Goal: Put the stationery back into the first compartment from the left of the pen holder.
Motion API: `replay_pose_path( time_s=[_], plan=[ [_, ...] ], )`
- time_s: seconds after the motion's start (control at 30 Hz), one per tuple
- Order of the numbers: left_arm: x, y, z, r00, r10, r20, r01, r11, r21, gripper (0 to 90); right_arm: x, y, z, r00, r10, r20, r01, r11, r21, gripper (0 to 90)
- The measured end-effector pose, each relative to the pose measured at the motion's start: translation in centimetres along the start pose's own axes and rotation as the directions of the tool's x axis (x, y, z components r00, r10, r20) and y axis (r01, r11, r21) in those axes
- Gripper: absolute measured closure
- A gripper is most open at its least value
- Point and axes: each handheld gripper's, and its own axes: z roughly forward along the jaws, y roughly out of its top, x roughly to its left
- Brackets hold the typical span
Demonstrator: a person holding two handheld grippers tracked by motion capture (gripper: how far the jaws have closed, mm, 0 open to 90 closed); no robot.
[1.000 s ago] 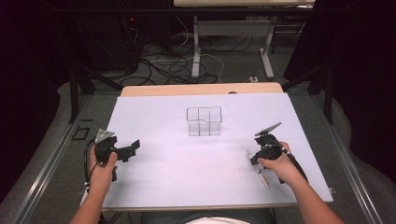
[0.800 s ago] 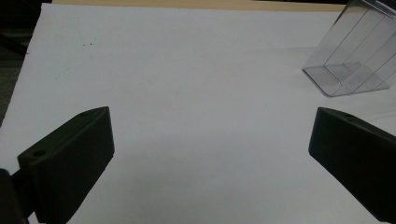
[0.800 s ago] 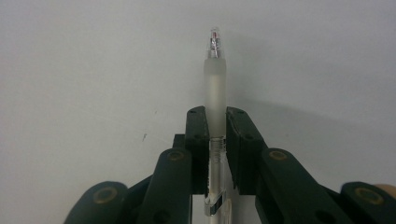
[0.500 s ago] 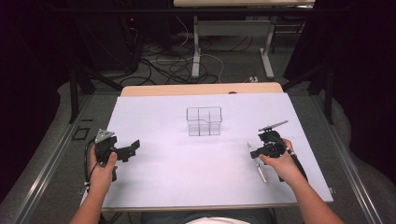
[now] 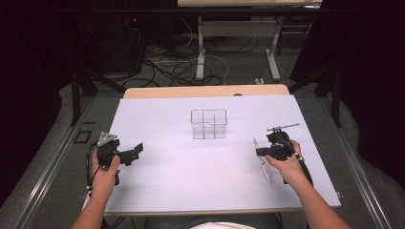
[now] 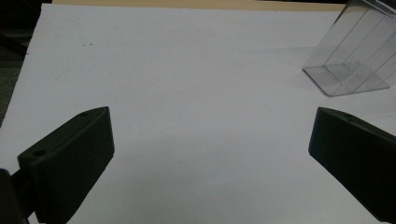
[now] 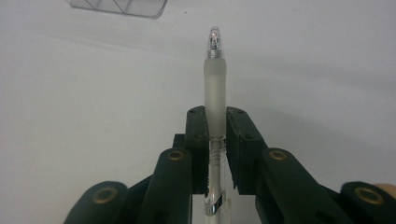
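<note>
The right gripper (image 7: 217, 122) has its fingers (image 7: 198, 140) drawn narrow and pressed on a clear pen (image 7: 215, 88), which stands squeezed between the two pads with its frosted grip section and see-through tip reaching out past the fingertips and its barrel, with a metal band, running back down between the finger links. In the high view the same right gripper (image 5: 261, 151) sits in the person's right hand (image 5: 285, 162) over the right part of the white bench (image 5: 191, 181), and the pen (image 5: 261, 160) shows as a pale thin stick crossing the fingertips, one end above them and the other slanting down toward the near edge. Ahead of the pen's tip, well apart from it, a clear divided organizer (image 7: 121, 7) stands on the bench; from above the organizer (image 5: 208, 124) is upright near the middle, between the two grippers and farther from the person than either. The left gripper (image 6: 210, 154), held in the left hand (image 5: 104, 174), has its fingers (image 6: 70, 163) spread wide with nothing but bare bench between them; the organizer (image 6: 350, 60) lies beyond and outside the right-hand fingertip in that gripper's view, well apart.
</note>
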Motion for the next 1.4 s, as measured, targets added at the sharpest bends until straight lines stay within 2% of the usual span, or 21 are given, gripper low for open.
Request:
replay_pose_path(
  time_s=[0.27,0.37,0.47,0.63,0.87,1.17,1.4],
  plan=[
    [0.0,-0.1,0.0,1.0,0.0,0.0,0.0,1.0,0.001,0.2,0.2,0.2,-0.4,0.9999,-0.012,0.007,0.013,0.996,-0.084,79.9],
    [0.1,-0.1,-0.1,1.0,0.0,-0.004,0.0,1.0,-0.002,0.2,0.5,0.5,-0.5,0.9999,-0.009,0.013,0.01,0.994,-0.111,79.9],
    [0.1,-0.1,-0.1,1.0,-0.001,-0.005,0.001,1.0,-0.001,0.2,0.7,0.9,-0.5,1.0,-0.002,-0.003,0.002,0.991,-0.134,79.9],
    [0.1,0.0,-0.1,1.0,0.0,-0.004,0.0,1.0,-0.001,0.2,1.4,1.6,-0.7,0.9999,-0.015,0.007,0.016,0.984,-0.179,79.9],
    [0.1,-0.1,0.0,1.0,-0.002,-0.005,0.002,1.0,-0.001,0.2,2.7,3.5,-0.8,0.9992,-0.04,-0.003,0.038,0.972,-0.232,79.9],
    [0.2,0.0,0.0,1.0,-0.008,0.0,0.008,1.0,0.003,0.2,4.7,6.2,-0.9,0.9964,-0.085,0.009,0.084,0.96,-0.267,79.9],
    [0.2,-0.1,0.0,1.0,-0.006,0.001,0.006,1.0,0.0,0.2,5.6,7.9,-1.0,0.9969,-0.078,-0.003,0.074,0.954,-0.291,79.8]
  ],
)
